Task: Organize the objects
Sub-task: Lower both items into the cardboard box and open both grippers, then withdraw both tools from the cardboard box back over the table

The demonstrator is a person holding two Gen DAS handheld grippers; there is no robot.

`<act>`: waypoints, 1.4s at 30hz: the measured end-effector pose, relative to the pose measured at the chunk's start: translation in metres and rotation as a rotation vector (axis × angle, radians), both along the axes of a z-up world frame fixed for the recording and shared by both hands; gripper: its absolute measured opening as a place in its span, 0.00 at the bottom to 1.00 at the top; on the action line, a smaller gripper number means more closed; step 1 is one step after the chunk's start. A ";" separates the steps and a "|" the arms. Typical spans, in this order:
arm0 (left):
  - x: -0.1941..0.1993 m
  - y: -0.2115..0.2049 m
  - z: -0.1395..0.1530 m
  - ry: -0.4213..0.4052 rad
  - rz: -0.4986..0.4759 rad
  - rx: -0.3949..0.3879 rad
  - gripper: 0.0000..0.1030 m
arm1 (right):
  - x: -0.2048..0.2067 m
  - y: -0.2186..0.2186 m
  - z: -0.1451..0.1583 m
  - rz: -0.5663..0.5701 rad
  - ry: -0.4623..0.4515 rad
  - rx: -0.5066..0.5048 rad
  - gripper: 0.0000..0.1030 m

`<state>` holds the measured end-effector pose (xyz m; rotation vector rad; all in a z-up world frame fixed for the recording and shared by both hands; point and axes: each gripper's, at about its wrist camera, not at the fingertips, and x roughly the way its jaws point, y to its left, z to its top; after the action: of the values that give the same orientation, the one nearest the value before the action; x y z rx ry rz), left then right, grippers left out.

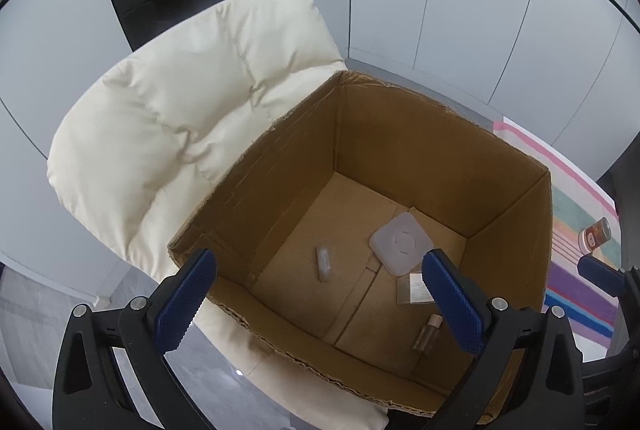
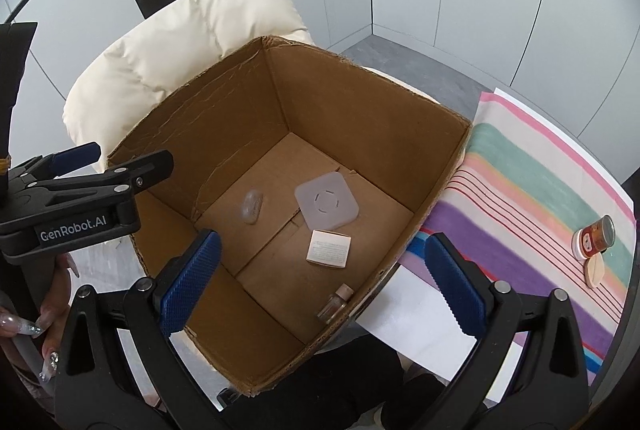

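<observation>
both hand-held grippers (image 1: 320,306) (image 2: 326,282) gape empty over the cardboard box (image 2: 208,118) beside a jar (image 2: 596,236)

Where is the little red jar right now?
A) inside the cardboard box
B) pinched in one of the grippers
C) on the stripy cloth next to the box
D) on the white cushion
C: the red jar lies on its side on the striped cloth, outside the cardboard box, and both the left gripper and the right gripper are open and hold nothing.
</observation>
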<state>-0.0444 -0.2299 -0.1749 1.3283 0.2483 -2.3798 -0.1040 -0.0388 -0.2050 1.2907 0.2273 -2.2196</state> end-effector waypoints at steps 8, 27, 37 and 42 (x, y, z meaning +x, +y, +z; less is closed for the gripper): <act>0.010 0.008 0.015 0.015 -0.015 -0.008 1.00 | 0.007 0.004 0.009 -0.011 0.004 -0.007 1.00; 0.094 0.047 0.031 -0.010 -0.041 0.029 1.00 | 0.068 0.064 0.039 -0.077 0.017 -0.024 1.00; 0.144 0.070 0.030 -0.021 -0.044 -0.003 1.00 | 0.119 0.091 0.042 -0.074 -0.017 -0.033 1.00; 0.162 0.076 0.036 0.004 -0.038 -0.029 1.00 | 0.139 0.102 0.046 -0.056 -0.020 -0.037 1.00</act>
<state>0.1178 -0.1540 -0.1386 1.3262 0.1913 -2.4085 0.0353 0.0629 -0.1590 1.3136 0.1439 -2.2461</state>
